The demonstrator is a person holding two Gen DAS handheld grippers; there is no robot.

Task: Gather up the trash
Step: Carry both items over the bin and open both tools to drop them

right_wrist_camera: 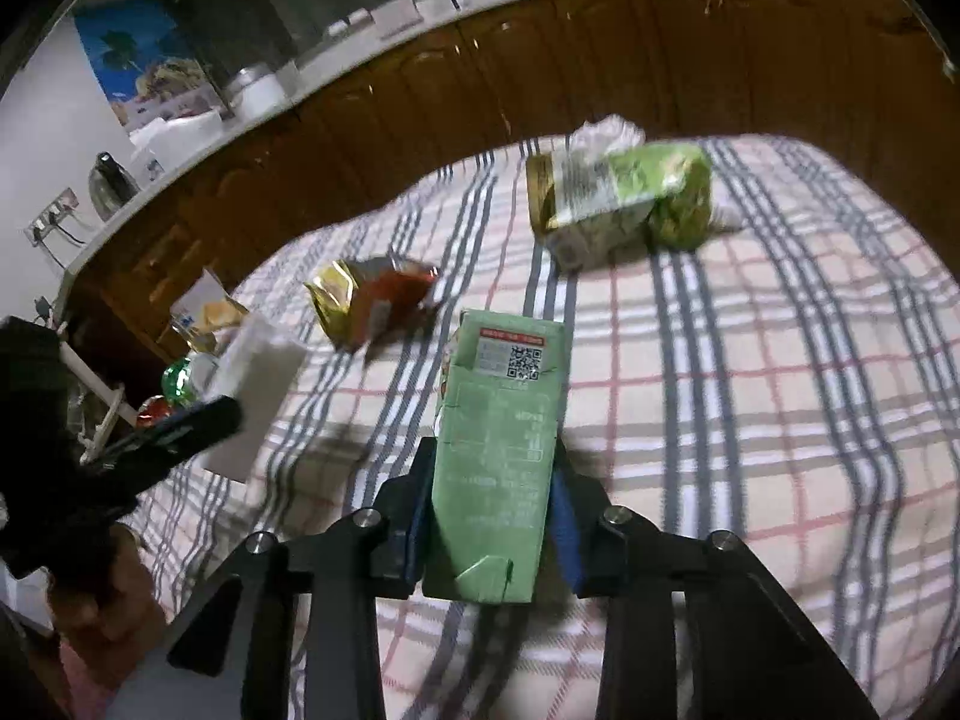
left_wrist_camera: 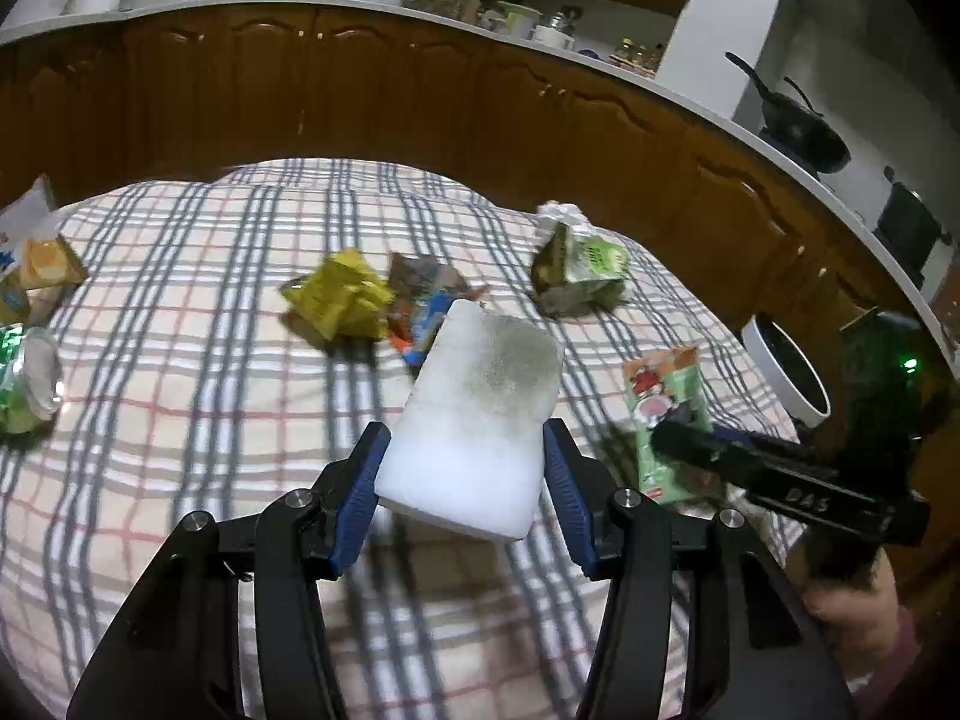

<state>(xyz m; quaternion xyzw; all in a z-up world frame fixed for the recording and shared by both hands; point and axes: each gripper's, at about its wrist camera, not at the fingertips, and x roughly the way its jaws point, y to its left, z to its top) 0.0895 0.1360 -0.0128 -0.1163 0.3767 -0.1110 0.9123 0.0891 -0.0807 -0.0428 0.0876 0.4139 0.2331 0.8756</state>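
My left claw (left_wrist_camera: 465,468) pinches a light, squashy sponge (left_wrist_camera: 480,414) by its sides. My right claw (right_wrist_camera: 492,516) pinches a thin carton (right_wrist_camera: 498,456); it would crush easily.

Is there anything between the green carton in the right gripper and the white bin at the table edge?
Nothing visible blocks it. The right gripper holds the green carton above the checked cloth; the white bin stands just beyond it, open.

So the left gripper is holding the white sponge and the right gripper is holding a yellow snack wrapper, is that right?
Not quite. The left gripper does hold the white sponge, but the right gripper holds a green drink carton, as the right wrist view shows. The yellow snack wrapper lies on the checked tablecloth.
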